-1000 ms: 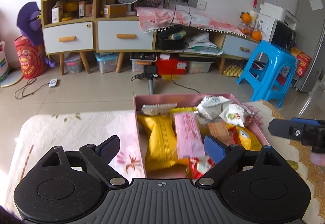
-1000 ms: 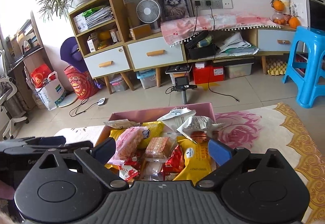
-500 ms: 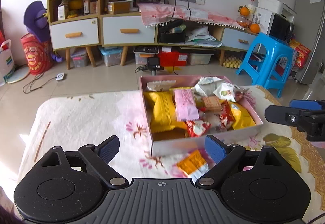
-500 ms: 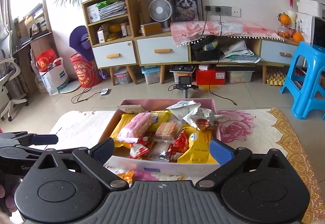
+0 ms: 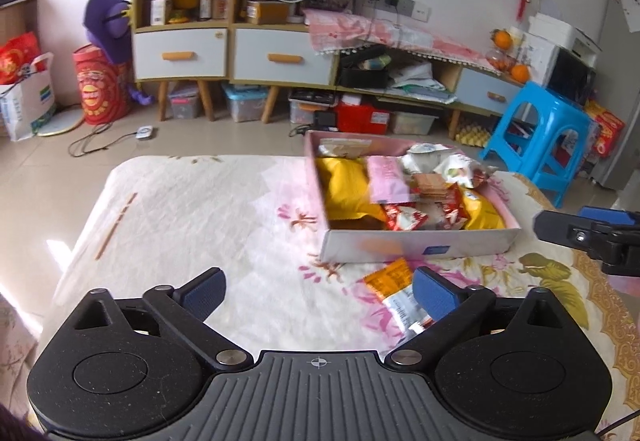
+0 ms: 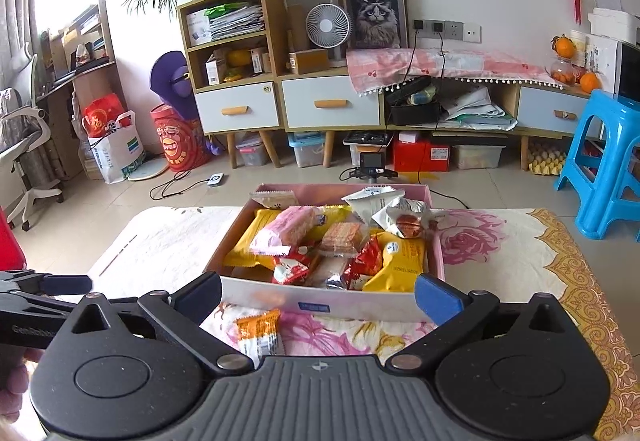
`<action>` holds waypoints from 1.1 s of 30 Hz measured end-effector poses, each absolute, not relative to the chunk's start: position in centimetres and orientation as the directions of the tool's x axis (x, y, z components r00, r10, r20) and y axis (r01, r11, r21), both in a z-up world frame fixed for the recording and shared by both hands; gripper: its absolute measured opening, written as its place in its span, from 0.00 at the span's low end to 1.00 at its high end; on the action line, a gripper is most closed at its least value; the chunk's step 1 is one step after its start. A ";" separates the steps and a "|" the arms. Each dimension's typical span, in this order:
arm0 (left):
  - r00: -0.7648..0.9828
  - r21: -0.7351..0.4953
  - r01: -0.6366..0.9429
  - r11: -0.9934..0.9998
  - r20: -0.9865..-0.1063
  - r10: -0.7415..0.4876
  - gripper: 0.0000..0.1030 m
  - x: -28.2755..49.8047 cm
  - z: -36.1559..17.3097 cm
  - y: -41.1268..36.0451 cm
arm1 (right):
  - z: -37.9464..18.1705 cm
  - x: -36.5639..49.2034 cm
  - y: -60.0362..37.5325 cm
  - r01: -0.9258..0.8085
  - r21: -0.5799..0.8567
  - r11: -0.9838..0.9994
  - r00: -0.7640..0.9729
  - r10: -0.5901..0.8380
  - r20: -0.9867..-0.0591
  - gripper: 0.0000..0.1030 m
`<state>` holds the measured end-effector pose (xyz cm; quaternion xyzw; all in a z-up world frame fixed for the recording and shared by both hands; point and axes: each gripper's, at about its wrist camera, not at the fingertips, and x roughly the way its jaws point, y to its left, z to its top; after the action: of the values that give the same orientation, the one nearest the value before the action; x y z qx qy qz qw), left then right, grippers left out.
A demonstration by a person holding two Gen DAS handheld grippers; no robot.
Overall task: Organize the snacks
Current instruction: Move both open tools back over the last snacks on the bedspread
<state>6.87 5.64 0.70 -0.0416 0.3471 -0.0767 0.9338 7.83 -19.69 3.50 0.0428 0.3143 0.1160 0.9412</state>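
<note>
A pink box (image 6: 437,253) full of snack packets sits on a table covered with a flowered cloth (image 5: 192,209). Inside it lie a yellow bag (image 5: 344,189) along the left side, a pale pink wafer packet (image 6: 286,231) across it, a square biscuit pack (image 6: 340,237), some red wrappers (image 6: 292,269), a second yellow packet (image 6: 400,261) at the right front and white packets (image 6: 374,199) toward the far wall. One orange snack packet (image 6: 258,331) lies outside, flat on the cloth just in front of the box's near white wall.

The left gripper (image 5: 318,291) hovers above the cloth, short of the box and to its left. Its jaws have just been opening and now stand spread wide, with nothing pinched; the orange packet (image 5: 396,293) lies just beside the right finger, partly hidden by it.

The right gripper (image 6: 318,299) faces the box head-on, its blue-padded fingers (image 6: 438,301) spread wide apart to about the width of the near wall. Nothing is clamped between them. The orange packet rests on the cloth below and between them.

Beyond the table stand a wooden shelf unit (image 6: 228,53), a small fan (image 6: 328,27), a framed cat picture (image 6: 374,15) and a blue plastic stool (image 6: 604,161).
</note>
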 end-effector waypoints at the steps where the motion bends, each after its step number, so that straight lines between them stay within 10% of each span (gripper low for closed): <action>1: 0.747 -0.128 0.106 0.986 -0.645 -0.164 0.99 6.7 0.7 5.8 | 3.4 7.6 -19.7 -0.192 0.147 0.970 0.778 0.241 -0.580 0.92; 33: 0.607 -0.103 0.486 0.868 -0.675 -0.420 1.00 7.9 -7.3 1.1 | -2.1 7.8 -19.9 -0.249 0.084 0.965 0.708 0.241 -0.664 0.92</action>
<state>7.90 1.09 -7.28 0.0454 0.3642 -0.2531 0.8951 7.75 -19.87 -2.10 -0.0057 0.3586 0.1324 0.9240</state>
